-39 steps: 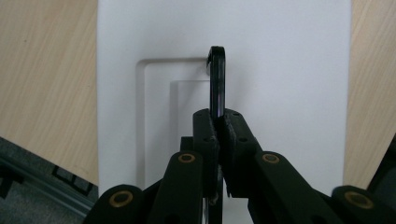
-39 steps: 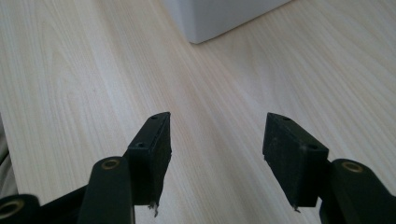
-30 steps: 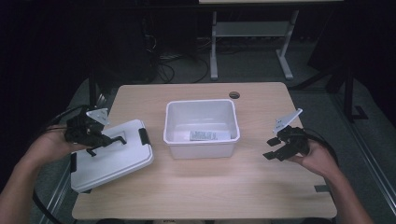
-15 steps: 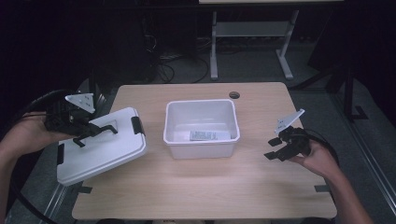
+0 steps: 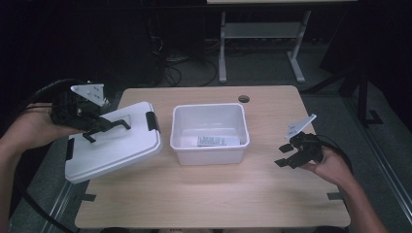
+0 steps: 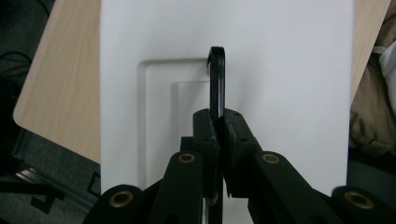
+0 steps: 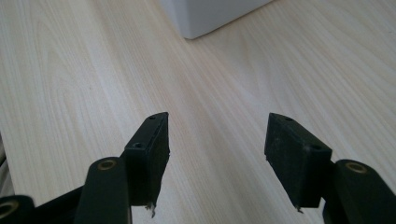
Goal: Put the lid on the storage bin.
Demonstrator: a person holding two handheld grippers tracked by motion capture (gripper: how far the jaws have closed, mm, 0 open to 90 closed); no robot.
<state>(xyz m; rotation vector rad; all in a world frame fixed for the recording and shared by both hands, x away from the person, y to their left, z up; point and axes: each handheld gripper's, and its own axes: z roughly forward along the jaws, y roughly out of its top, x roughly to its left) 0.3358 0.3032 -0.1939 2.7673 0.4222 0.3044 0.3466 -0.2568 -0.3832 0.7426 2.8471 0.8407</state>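
Note:
A white lid [image 5: 116,148] with black end latches hangs tilted over the table's left edge, left of an open white bin [image 5: 209,106]. My left gripper [image 5: 99,125] is shut on the lid's thin black handle [image 5: 119,124]. In the left gripper view, that handle [image 6: 217,79] stands upright, pinched between the jaws of my left gripper [image 6: 218,128], with the lid [image 6: 280,70] behind it. My right gripper [image 5: 287,156] is held open above the table's right side, its jaws [image 7: 217,135] wide apart with nothing between them.
The bin has a white label [image 5: 217,141] lying on its floor, and its corner [image 7: 210,14] shows ahead of the right gripper. The wooden table [image 5: 204,194] has a round cable hole [image 5: 243,99] at the back. A desk frame [image 5: 262,34] stands beyond.
The left gripper has lifted the lid off the table by its handle and tilted it, then carried it a little toward the bin. The right gripper has stayed put.

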